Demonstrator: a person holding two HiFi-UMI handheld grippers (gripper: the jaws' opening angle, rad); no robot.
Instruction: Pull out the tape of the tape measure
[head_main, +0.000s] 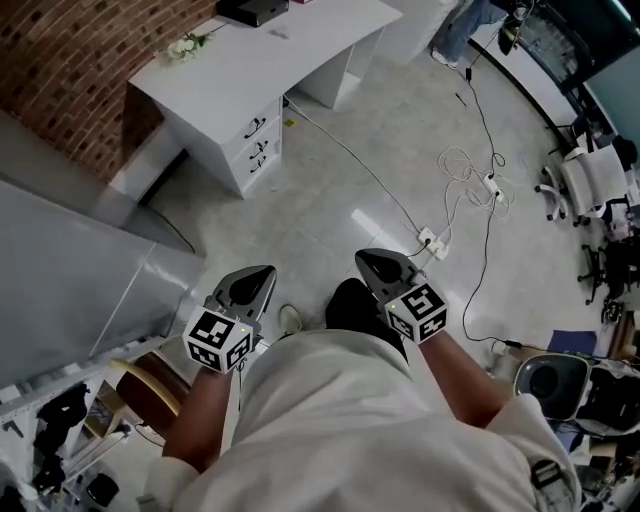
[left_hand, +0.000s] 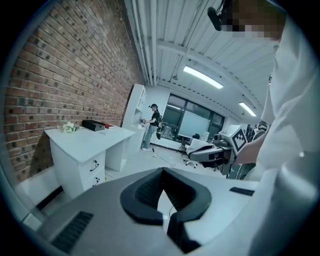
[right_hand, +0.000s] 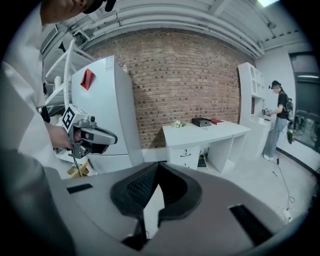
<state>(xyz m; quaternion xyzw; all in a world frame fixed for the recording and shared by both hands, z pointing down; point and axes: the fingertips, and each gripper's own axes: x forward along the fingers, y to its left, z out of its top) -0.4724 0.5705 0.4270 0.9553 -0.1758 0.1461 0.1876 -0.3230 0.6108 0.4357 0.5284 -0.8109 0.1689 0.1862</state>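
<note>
Tape measure: not located in any of the three views, so its position cannot be stated; it is not on the visible part of the white desk (head_main: 270, 60), nor on the floor (head_main: 330, 190) ahead of the person. Judged from this, the task has not started. Finding the tape measure, gripping its case, catching the tape end and drawing it out all remain.

Left gripper (head_main: 255, 282): jaws closed tip to tip, nothing between them; only floor shows through the gap behind the tips in its own view. Right gripper (head_main: 380, 266): likewise closed and empty.

Pose: both grippers are held out in front of the person's torso, side by side and apart, pointing forward and tilted somewhat downward over bare floor. Neither touches anything. The desk stands well ahead, and a power strip (head_main: 432, 240) with loose cables lies beyond the right gripper.
</note>
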